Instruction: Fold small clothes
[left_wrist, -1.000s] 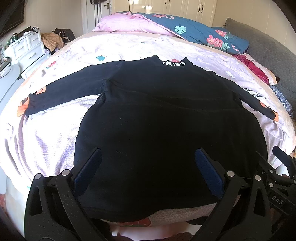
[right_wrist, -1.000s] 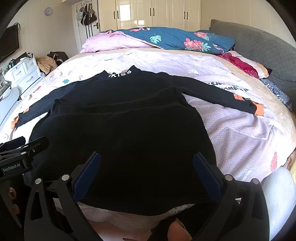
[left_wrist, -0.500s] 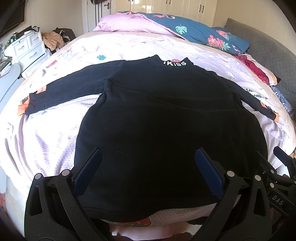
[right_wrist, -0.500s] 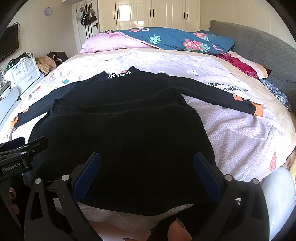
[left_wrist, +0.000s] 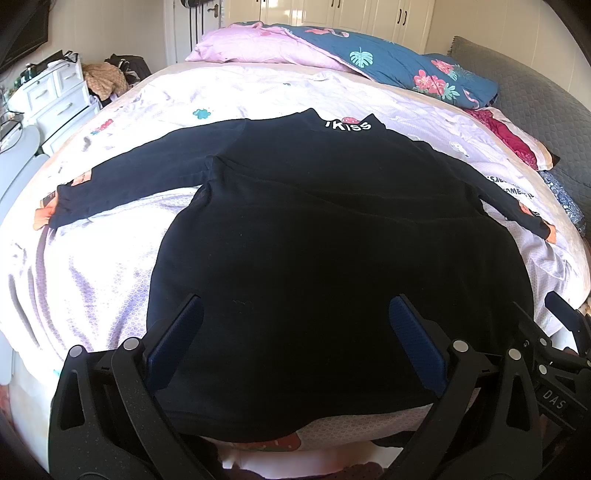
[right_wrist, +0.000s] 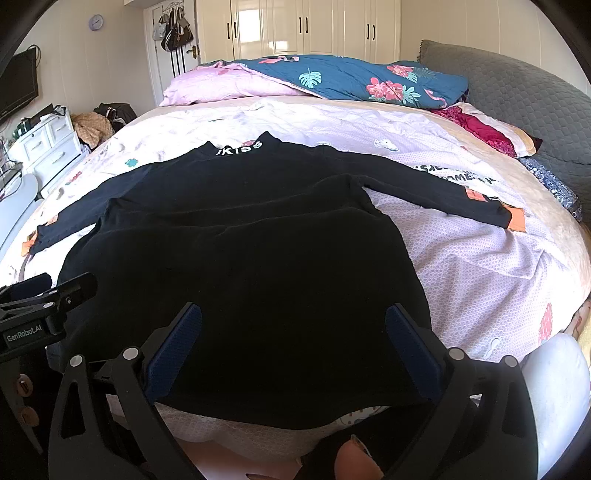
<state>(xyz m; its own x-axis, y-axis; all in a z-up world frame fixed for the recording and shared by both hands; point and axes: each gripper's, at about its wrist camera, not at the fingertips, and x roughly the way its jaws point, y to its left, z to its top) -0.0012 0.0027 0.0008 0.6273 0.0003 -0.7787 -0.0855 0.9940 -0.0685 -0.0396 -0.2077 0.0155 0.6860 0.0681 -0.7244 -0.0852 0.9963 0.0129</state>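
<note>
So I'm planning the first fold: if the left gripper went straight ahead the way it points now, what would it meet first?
Most likely the black top. The left gripper is open and aimed over the near hem, with the fabric filling the space between its fingers. Whether it is already touching cannot be told from these views.

A small black long-sleeved top (left_wrist: 332, 236) lies spread flat and face-up, its hem nearest and just beyond the tips of the left claw (left_wrist: 295, 343), the high collar with white "KISS" lettering (left_wrist: 347, 125) at the far end. Both sleeves stretch straight out to either side, each ending in an orange cuff patch. Ahead of the right claw (right_wrist: 293, 343) the same top (right_wrist: 251, 258) fills the near ground, its right sleeve (right_wrist: 443, 195) reaching off to the claw's right
</note>
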